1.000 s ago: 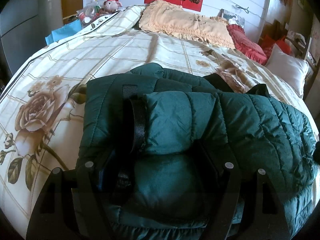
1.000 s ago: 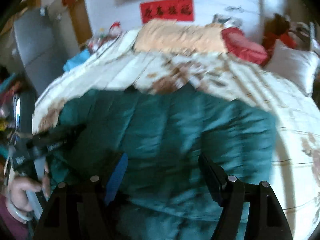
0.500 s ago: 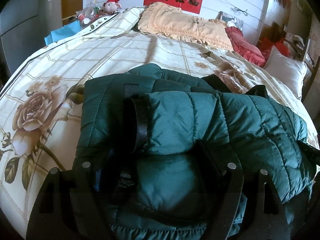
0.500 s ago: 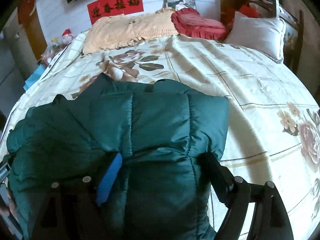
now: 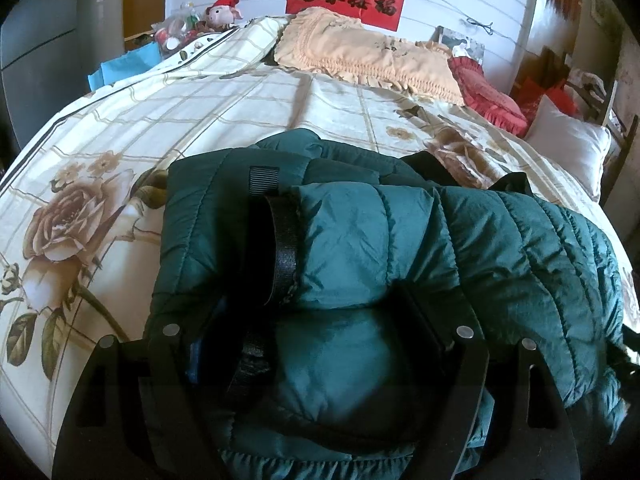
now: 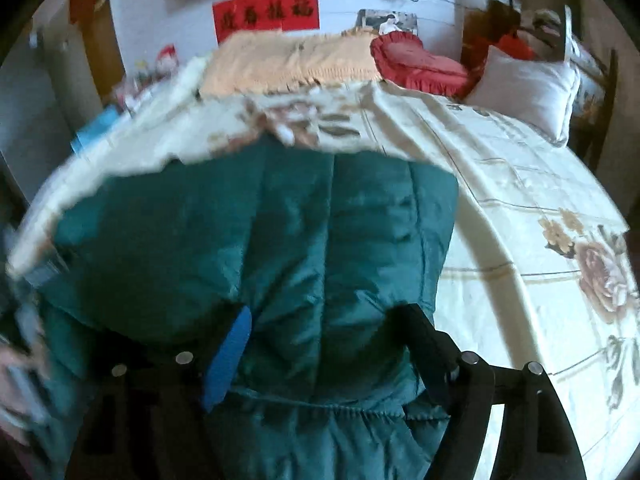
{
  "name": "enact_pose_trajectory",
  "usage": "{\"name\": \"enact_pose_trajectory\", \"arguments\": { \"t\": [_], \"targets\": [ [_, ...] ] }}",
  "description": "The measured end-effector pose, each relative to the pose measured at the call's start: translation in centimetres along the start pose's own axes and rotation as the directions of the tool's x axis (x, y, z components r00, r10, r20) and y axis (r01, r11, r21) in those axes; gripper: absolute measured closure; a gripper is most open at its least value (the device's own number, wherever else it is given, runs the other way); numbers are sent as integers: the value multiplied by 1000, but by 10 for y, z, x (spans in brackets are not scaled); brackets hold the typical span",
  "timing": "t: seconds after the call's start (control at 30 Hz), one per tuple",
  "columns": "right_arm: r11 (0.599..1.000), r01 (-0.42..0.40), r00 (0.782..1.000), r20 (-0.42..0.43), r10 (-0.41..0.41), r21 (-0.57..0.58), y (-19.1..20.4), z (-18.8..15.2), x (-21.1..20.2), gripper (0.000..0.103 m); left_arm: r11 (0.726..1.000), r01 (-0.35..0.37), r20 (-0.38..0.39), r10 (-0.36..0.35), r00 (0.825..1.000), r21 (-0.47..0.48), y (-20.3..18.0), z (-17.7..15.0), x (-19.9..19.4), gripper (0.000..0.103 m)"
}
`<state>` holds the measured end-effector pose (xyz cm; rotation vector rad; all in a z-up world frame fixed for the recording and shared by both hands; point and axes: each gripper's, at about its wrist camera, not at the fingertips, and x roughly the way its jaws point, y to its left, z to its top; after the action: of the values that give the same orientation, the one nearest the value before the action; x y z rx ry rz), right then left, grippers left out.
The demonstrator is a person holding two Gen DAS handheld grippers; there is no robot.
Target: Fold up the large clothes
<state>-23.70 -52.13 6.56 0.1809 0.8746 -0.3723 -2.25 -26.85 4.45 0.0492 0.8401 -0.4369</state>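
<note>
A dark green quilted down jacket [image 5: 400,248] lies folded on the floral bedspread [image 5: 200,120], with a black strap [image 5: 284,248] across its folded sleeve. My left gripper [image 5: 312,320] is open, its fingers spread wide over the jacket's near edge. In the right wrist view the same jacket [image 6: 320,248] fills the middle, blurred by motion. My right gripper [image 6: 324,332] is open, its fingers [image 6: 230,356] resting over the jacket's near hem.
A peach pillow [image 5: 368,56], a red cushion [image 5: 484,88] and a white pillow [image 5: 568,144] lie at the bed's head. A plush toy [image 5: 224,12] and clutter sit at the back left. The bedspread lies bare to the right of the jacket in the right wrist view [image 6: 540,260].
The right wrist view swung and is blurred again. The jacket's right part has settled flatter. The left gripper has barely moved.
</note>
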Motion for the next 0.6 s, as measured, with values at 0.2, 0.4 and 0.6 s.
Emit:
{"name": "enact_pose_trajectory", "arguments": {
  "t": [0.2, 0.4, 0.6],
  "targets": [
    [999, 2, 999, 34, -3, 32, -1, -7, -31, 28, 997, 63, -36, -64, 997, -40, 18, -4, -31, 22],
    [1000, 18, 999, 51, -18, 4, 2, -24, -70, 28, 994, 63, -58, -68, 996, -90, 45, -33, -80, 22],
    [999, 25, 998, 57, -23, -47, 12, -49, -97, 27, 995, 71, -64, -76, 995, -71, 67, -79, -125, 22]
  ]
}}
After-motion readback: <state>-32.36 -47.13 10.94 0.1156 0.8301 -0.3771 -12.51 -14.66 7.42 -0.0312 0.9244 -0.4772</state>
